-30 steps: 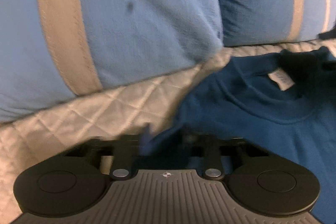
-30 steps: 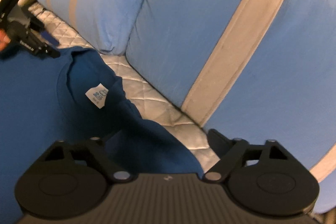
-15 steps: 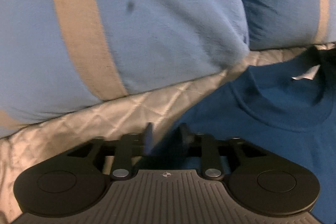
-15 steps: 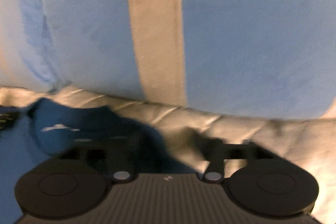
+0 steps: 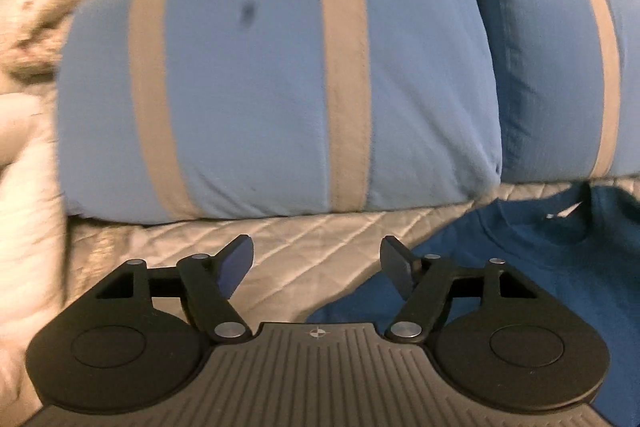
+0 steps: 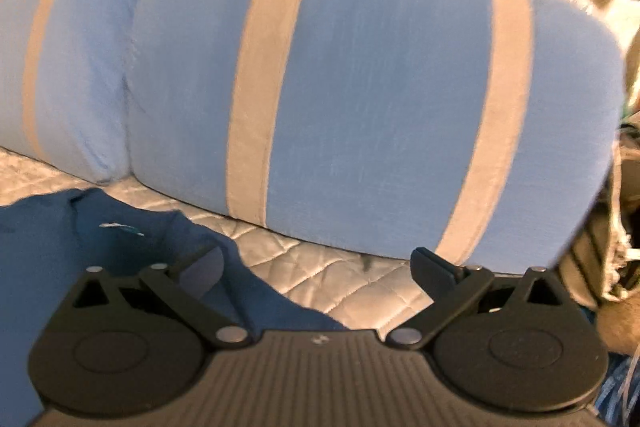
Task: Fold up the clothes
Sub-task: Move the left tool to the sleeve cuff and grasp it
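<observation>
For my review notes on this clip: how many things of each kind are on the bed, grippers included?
Blue pillows with grey stripes: 2
Dark blue T-shirt: 1
Quilted bedspread: 1
Grippers, both open and empty: 2, left gripper, right gripper
Total: 6

Dark blue shirt (image 5: 540, 287); pillows (image 5: 280, 87) – lt blue w/ grey stripes; quilt (image 5: 300, 247) – pale grey.

Dim warm indoor light, motion blur throughout, strong fisheye warping at edges.
</observation>
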The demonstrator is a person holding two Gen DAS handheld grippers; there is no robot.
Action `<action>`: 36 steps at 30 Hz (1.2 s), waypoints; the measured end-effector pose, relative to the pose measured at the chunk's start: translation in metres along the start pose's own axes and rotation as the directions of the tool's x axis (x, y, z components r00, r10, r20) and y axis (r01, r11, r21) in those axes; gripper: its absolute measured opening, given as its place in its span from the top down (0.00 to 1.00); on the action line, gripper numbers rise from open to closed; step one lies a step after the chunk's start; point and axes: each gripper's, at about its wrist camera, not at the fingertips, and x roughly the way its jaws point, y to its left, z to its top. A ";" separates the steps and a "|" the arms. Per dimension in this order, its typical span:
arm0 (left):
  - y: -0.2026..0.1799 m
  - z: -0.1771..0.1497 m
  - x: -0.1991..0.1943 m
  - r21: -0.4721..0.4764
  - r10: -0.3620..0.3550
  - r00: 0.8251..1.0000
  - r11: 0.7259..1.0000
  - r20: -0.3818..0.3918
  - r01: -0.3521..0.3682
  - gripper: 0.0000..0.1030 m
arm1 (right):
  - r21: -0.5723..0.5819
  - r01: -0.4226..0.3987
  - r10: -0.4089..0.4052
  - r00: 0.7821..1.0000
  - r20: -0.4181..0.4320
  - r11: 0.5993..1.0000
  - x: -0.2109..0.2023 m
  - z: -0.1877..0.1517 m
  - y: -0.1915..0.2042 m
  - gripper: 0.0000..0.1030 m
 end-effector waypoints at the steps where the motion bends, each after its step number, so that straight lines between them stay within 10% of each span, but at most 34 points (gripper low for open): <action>1: 0.007 -0.001 -0.011 -0.021 0.008 1.000 1.000 0.008 -0.008 0.31 | -0.012 0.006 -0.006 1.000 0.031 1.000 -0.014 -0.002 0.004 0.00; 17: 0.095 0.004 -0.167 -0.092 0.221 0.957 0.974 0.186 -0.207 0.21 | -0.178 -0.182 0.229 0.927 0.297 0.967 -0.181 0.011 0.114 0.00; 25: 0.134 -0.066 -0.181 -0.245 0.280 0.954 0.937 0.105 -0.248 0.18 | -0.213 -0.265 0.318 0.906 0.280 0.941 -0.178 -0.024 0.179 0.00; 36: 0.177 -0.175 -0.189 -0.598 0.236 0.971 0.783 0.034 -0.170 0.18 | -0.105 -0.263 0.280 0.938 0.204 0.959 -0.139 -0.107 0.208 0.00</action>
